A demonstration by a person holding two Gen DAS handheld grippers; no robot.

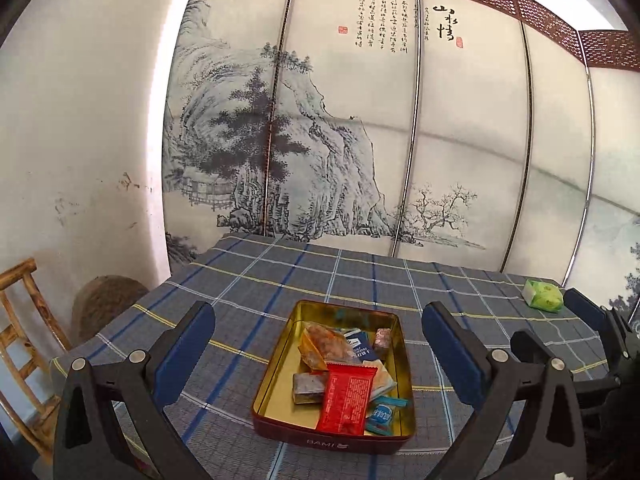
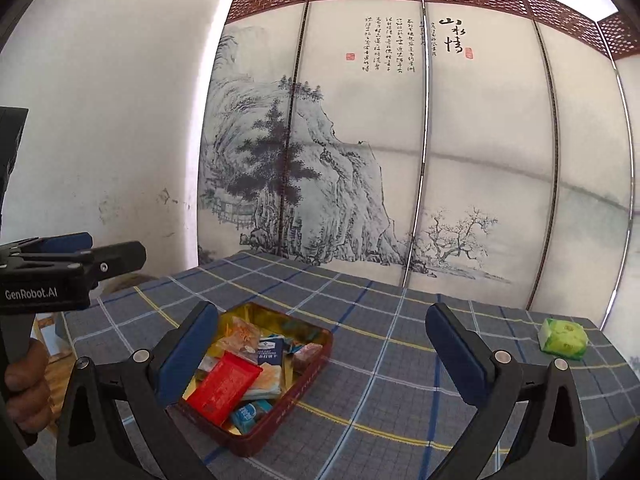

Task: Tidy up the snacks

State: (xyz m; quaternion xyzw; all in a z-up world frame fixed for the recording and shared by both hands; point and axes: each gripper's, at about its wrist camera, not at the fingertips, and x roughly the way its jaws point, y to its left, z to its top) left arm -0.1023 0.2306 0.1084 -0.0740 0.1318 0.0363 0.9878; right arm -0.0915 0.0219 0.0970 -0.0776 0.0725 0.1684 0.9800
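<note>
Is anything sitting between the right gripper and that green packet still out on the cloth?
Nothing visible does. The green packet lies alone on the checked tablecloth, ahead and to the right of the open right gripper. Only bare cloth separates them; the tin sits off to the left.

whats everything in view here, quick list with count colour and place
tin: 1, dark red outside, gold inside, on the cloth
red packet: 1, red, in the tin, on top
other snacks: several, orange, blue, brown, white, in the tin
green packet: 1, green, alone on the cloth, far right
cloth: 1, grey-blue check, covering the table
screen: 1, ink landscape, behind the table
chair: 1, wooden, left of the table
left gripper: 1, black with blue pads, open, empty
right gripper: 1, same, open, empty
hand: 1, holding the left gripper's handle
</note>
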